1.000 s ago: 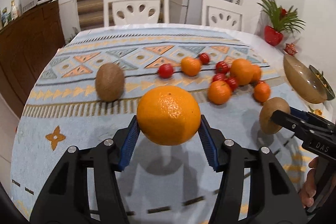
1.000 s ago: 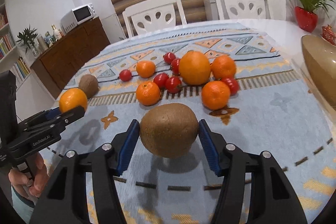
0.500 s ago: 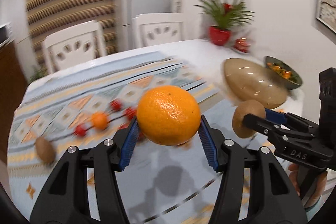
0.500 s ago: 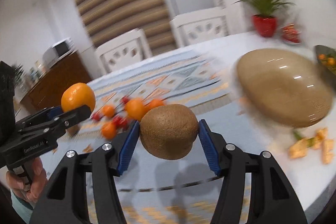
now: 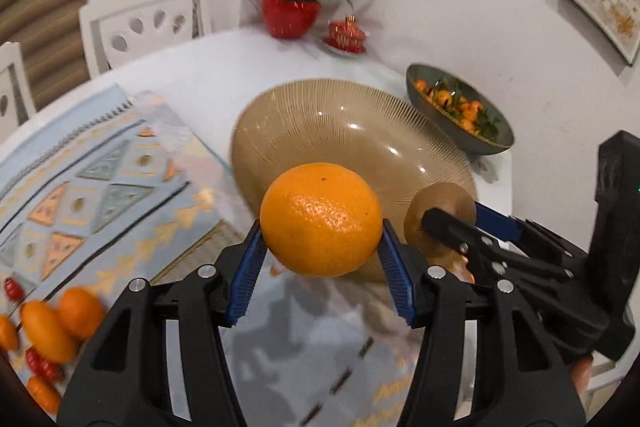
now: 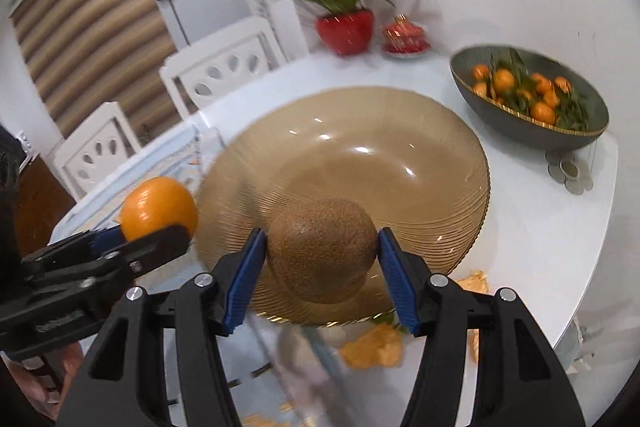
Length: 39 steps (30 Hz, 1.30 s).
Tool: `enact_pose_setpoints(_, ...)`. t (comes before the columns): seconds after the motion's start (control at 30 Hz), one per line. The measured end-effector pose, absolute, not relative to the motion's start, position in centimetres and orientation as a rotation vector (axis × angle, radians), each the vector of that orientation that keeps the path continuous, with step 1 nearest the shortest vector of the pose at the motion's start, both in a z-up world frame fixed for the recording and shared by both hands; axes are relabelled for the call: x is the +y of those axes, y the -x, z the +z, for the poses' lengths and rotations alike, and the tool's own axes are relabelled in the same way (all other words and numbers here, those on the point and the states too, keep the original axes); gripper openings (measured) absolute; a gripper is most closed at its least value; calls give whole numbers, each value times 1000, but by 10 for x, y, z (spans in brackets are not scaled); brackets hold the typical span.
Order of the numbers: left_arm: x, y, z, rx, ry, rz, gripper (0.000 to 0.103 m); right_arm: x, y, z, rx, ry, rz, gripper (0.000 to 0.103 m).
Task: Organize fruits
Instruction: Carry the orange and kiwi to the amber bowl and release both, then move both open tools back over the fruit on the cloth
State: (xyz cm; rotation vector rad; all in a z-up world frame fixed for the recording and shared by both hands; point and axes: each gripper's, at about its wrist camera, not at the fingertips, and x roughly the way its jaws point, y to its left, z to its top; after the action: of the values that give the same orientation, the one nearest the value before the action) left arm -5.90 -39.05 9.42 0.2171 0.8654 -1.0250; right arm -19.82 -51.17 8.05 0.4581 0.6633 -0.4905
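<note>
Orange (image 5: 321, 219), kiwi (image 6: 322, 249) above bowl rim (image 6: 478, 215)

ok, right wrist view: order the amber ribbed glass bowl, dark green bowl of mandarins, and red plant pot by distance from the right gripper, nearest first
1. Amber ribbed glass bowl: directly ahead, just past the right gripper and its brown kiwi.
2. Dark green bowl of mandarins: farther back, to the right.
3. Red plant pot: farthest, at the table's far edge by the wall.
</note>
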Motion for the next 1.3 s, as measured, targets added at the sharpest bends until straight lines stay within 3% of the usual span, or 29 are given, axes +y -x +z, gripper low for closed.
enact_pose_setpoints(0.33,-430,42,64,944,-220,-1049,57,-538,184,55,751,-464,-542,57)
enact_pose_setpoints(0.5,-426,42,71,930,-197,-1056,66,-536,189,68,709,-467,-542,57)
enact_pose_setpoints(0.6,-415,45,77,919,-195,-1051,66,-533,195,80,684,-456,-545,57)
enact_pose_setpoints(0.97,-339,62,115,851,-95,-1031,70,-496,219,112,622,-461,-508,59)
enact_pose_setpoints(1.23,-245,80,160,728,-48,-940,71,-407,192,138,603,-345,-364,65)
enact_pose_setpoints(1.3,-218,81,172,689,-39,-907,76,-385,185,144,595,-317,-322,67)
